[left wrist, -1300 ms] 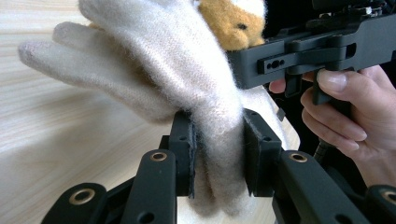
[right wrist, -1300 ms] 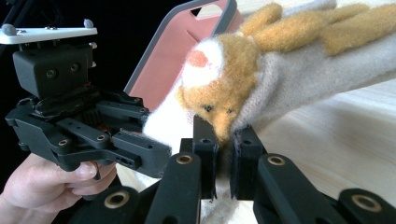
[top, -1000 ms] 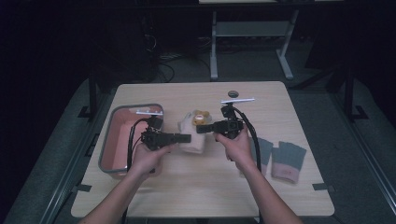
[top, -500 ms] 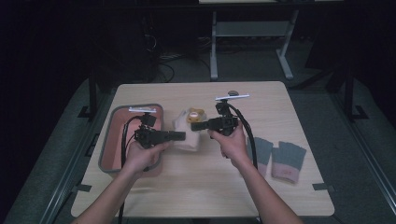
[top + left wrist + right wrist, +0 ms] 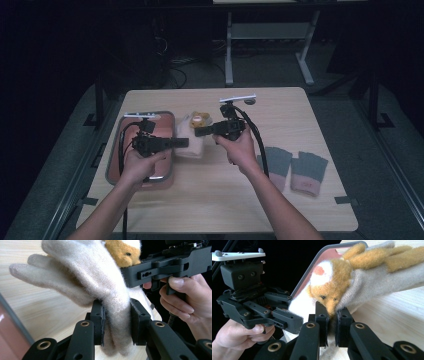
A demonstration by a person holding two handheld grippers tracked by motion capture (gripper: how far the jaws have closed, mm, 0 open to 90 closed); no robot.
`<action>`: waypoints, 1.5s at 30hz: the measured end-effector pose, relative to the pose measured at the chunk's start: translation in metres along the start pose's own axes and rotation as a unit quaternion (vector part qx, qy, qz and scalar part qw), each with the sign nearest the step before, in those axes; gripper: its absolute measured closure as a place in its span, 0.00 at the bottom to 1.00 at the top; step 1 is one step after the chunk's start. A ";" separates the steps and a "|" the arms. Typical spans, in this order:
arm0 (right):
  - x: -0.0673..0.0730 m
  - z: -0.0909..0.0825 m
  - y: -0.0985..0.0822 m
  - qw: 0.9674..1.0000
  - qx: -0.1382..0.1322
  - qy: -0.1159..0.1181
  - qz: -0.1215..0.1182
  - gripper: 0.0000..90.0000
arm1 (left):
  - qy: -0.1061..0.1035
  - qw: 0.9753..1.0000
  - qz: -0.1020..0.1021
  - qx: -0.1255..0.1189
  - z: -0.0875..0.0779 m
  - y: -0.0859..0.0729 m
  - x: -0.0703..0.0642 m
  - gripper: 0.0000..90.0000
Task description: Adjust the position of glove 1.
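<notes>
The cream glove, a fuzzy knit one with an orange-and-white animal face sewn onto it, hangs in the air above the middle of the wooden table, stretched between the two tools just to the right of the tray. In the left gripper view its pale fingers splay out to the upper left, and the fabric is bunched down between the black jaws. The left gripper is clenched on the cream glove, both pads pressing into the wool. The right gripper is likewise clamped on the cream glove, biting a fold right under the animal face, with its jaws nearly together. In the high view the left gripper points right and the right gripper points left, so the two tips meet at the glove from opposite sides, each held in a bare hand with the forearms coming up from the bottom edge. The red tray with a grey rim lies on the table's left part, below the left hand. Well apart on the right side of the table, a pair of grey gloves with pinkish cuffs lies flat, side by side.
</notes>
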State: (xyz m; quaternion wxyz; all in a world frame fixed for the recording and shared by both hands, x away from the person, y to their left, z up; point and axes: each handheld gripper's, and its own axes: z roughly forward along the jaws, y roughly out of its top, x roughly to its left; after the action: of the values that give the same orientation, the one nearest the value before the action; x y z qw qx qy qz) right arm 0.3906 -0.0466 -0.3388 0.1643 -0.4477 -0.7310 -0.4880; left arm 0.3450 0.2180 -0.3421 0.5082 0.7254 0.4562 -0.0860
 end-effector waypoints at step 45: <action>0.036 0.052 0.034 0.999 0.027 0.028 -0.033 0.92 | 0.029 0.999 -0.020 -0.039 -0.060 0.001 0.020 0.76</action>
State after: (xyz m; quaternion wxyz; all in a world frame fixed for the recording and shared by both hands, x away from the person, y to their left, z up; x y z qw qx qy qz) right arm 0.4085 0.0199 -0.3193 0.1802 -0.4049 -0.7533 -0.4859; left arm 0.3366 0.2779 -0.3254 0.5207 0.6983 0.4878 -0.0574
